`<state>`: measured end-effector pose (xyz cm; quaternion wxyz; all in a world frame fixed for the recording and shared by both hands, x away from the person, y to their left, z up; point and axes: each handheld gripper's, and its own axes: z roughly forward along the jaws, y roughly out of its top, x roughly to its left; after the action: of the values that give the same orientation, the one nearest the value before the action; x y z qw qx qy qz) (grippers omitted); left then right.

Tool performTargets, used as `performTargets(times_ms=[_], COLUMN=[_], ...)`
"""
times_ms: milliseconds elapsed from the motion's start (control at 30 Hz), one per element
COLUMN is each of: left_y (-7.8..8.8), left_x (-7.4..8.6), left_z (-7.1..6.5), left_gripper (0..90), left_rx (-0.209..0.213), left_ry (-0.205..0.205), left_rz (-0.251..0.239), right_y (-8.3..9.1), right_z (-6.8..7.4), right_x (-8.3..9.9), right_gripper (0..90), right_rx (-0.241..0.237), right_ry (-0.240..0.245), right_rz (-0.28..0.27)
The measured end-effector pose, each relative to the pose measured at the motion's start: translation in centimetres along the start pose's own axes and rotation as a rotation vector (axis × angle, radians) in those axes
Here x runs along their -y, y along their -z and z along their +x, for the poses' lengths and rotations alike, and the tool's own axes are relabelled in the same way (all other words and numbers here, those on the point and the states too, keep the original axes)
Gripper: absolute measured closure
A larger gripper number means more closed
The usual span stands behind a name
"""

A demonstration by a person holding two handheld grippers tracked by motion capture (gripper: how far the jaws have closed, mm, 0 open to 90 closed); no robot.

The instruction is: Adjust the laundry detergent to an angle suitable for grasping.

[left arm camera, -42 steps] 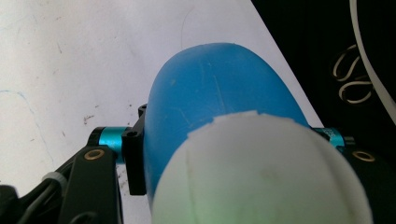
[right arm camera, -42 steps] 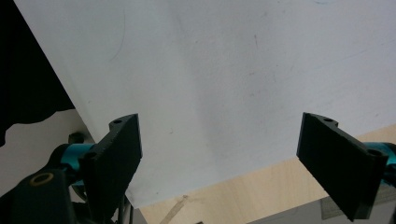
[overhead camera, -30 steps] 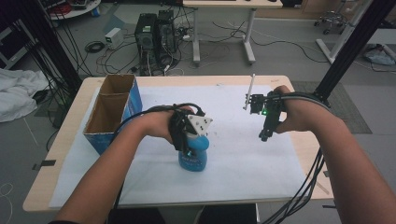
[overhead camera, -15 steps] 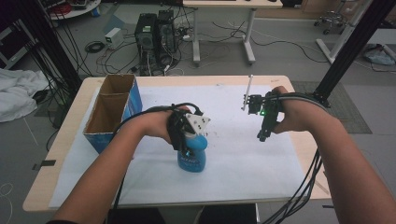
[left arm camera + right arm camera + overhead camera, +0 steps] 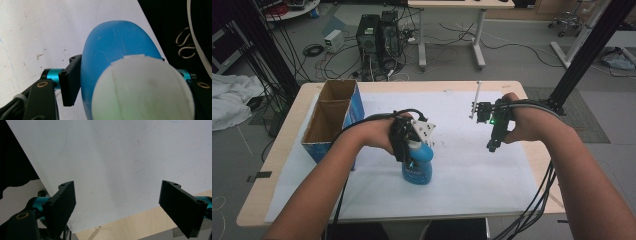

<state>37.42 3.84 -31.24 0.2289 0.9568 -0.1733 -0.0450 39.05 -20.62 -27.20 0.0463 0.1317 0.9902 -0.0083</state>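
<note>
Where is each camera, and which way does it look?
High view: sits above the person's side of the table, looking forward and down; both forearms, the left gripper and right gripper show.
Left gripper view: rides on the left gripper, looking down its jaws, which have just been opening around the blue bottle.
Right gripper view: rides on the right gripper, looking at the white sheet between open jaws.
Shared: the high and left gripper views both show the bottle.
</note>
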Motion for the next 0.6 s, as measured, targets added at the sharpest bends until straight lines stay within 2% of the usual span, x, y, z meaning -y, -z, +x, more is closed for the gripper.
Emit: performTargets(times_ms=[167, 267, 367, 600], left_y=[0.7, 0.9, 1.2, 2.8], left_x=[0.0, 0.1, 0.1, 0.4], left_z=[-0.3, -0.4, -0.6, -1.3], left_gripper=[29.8, 27.3, 27.2, 25.4], left_rx=[-0.01, -0.012, -0.017, -0.046], left_ry=[0.019, 0.046, 0.055, 0.105], left_rz=[-0.013, 0.001, 0.004, 0.023], right_y=[0.0, 0.0, 0.0, 0.2], right_z=[-0.1, -0.1, -0.2, -0.1], right_x=[-0.1, -0.3, -0.4, -1.3], right_gripper=[13.2, 13.2, 13.2, 13.2], right_rx=[-0.001, -0.001, -0.003, 0.001], right_ry=[-0.006, 0.001, 0.002, 0.017], right_rz=[-0.005, -0.006, -0.01, -0.022])
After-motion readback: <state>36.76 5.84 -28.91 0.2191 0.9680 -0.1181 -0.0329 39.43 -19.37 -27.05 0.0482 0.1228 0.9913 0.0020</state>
